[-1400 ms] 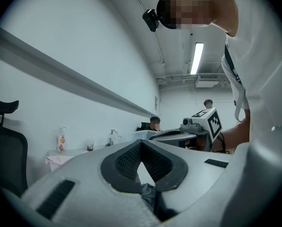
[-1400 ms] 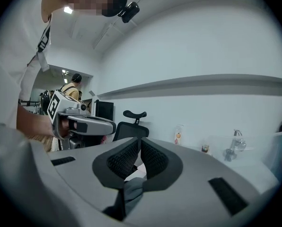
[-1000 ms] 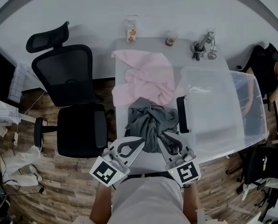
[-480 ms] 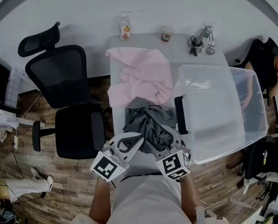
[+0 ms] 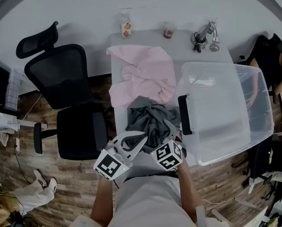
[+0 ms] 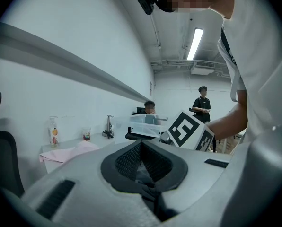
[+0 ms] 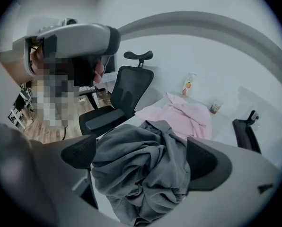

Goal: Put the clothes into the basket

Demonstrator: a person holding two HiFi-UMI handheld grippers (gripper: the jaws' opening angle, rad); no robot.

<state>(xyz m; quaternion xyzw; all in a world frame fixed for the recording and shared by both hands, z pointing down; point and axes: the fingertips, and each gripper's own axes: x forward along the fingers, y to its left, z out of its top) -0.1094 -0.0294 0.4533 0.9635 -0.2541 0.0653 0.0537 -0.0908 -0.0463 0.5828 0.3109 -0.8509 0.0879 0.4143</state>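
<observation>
A crumpled grey garment [image 5: 148, 119] lies at the near end of the white table [image 5: 183, 48], with a pink garment [image 5: 141, 74] spread behind it. A clear plastic bin [image 5: 247, 126], the basket, stands at the table's right. My right gripper [image 5: 171, 132] tilts down over the grey garment's near edge. Its jaws have just been opening and now stand wide, with the grey garment [image 7: 141, 169] lying between the pads [image 7: 79, 157]. My left gripper [image 5: 140, 138] hovers shut and holds nothing at the garment's near left; its closed jaws [image 6: 142, 148] point level across the table.
A black office chair [image 5: 77, 103] stands left of the table. A bottle [image 5: 126, 26], a small cup [image 5: 168, 32] and metal items [image 5: 205, 41] line the far edge. A seated person [image 5: 280, 65] is at the far right, beyond the bin.
My right gripper has dropped toward the grey garment and tipped downward, and its jaws went from shut to wide open. The left gripper shifted slightly lower.
</observation>
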